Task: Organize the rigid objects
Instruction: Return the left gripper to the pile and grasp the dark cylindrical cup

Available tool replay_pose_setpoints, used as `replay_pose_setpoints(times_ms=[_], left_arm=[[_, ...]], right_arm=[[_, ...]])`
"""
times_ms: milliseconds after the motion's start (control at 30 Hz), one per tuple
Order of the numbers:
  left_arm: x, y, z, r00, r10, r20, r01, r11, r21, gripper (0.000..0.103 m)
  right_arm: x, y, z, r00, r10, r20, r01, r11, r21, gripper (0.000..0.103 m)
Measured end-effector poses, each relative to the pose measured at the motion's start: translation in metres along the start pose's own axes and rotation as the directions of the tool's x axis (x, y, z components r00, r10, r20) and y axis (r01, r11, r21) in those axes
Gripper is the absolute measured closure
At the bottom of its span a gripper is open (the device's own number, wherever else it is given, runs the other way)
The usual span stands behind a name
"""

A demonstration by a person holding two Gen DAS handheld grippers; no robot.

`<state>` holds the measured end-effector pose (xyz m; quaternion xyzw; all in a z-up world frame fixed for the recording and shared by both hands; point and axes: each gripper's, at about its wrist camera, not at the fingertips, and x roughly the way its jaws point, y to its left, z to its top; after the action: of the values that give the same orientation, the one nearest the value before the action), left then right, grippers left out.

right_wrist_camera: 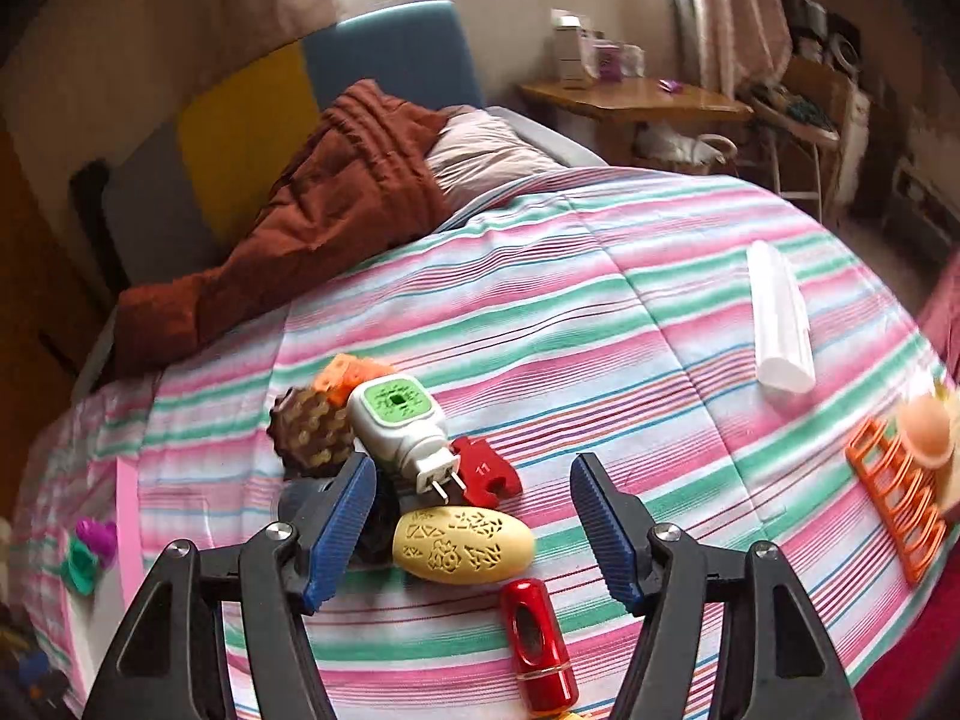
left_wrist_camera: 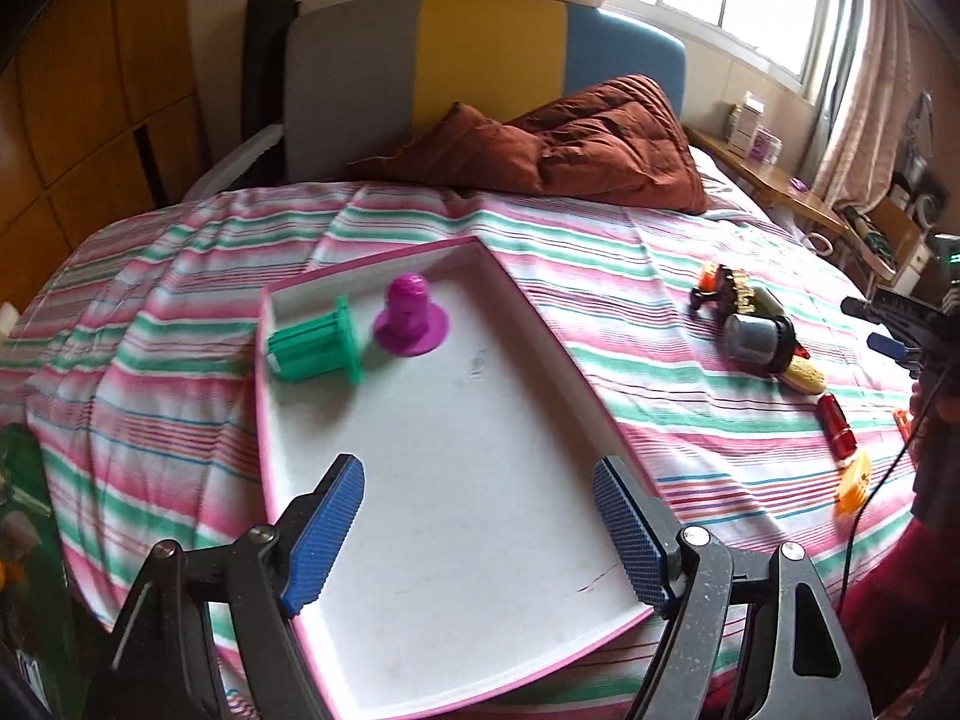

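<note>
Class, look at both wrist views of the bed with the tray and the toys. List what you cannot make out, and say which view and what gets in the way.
- Dark piece, right wrist view: hidden behind the right hand-held gripper's finger and the yellow oval.
- Red cylinder, right wrist view: its lower end is cut off by the frame edge.
- Tray, left wrist view: near corner cut off at the bottom.
- Orange piece, left wrist view: mostly behind a cable.

Green piece (left_wrist_camera: 315,348) on its side and purple bell (left_wrist_camera: 411,324) upright in pink-rimmed tray (left_wrist_camera: 264,420); cream oval (right_wrist_camera: 462,546), red cylinder (right_wrist_camera: 537,636), plug (right_wrist_camera: 399,420) clustered on bed.
</note>
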<state>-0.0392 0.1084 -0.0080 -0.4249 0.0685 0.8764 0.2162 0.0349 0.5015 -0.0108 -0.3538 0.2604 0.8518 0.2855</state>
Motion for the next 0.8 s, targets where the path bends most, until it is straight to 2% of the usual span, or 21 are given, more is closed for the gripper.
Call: replay_pose_setpoints(times_ms=[67,167,367,400,467,667,800], left_arm=[[0.004,-0.013,0.005,1.0,-0.024,-0.004,0.024,1.0,0.018,0.024],[0.012,-0.033,0.013,0.998,-0.058,-0.015,0.058,0.997,0.051,0.024],[0.037,-0.078,0.03,0.988,-0.128,-0.081,0.137,0.983,0.122,0.023],[0.042,-0.088,0.033,0.986,-0.138,-0.091,0.15,0.979,0.135,0.021],[0.05,-0.104,0.037,0.983,-0.156,-0.098,0.17,0.972,0.161,0.01],[0.082,-0.157,0.057,0.964,-0.224,-0.145,0.251,0.947,0.203,0.004],[0.107,-0.188,0.072,0.948,-0.261,-0.184,0.295,0.936,0.194,0.003]], right_arm=[[-0.001,-0.014,0.002,1.0,-0.016,0.003,0.016,0.998,0.057,0.034],[0.003,-0.027,0.002,0.999,0.018,-0.033,-0.014,0.991,0.136,0.034],[0.008,-0.031,-0.003,0.997,0.029,-0.069,-0.018,0.987,0.161,0.034],[0.009,-0.031,-0.003,0.997,0.031,-0.072,-0.019,0.987,0.161,0.034],[0.009,-0.031,-0.002,0.996,0.041,-0.075,-0.028,0.986,0.164,0.034],[0.011,-0.033,-0.002,0.995,0.055,-0.079,-0.04,0.983,0.18,0.034],[0.014,-0.035,-0.001,0.994,0.067,-0.087,-0.049,0.98,0.195,0.034]])
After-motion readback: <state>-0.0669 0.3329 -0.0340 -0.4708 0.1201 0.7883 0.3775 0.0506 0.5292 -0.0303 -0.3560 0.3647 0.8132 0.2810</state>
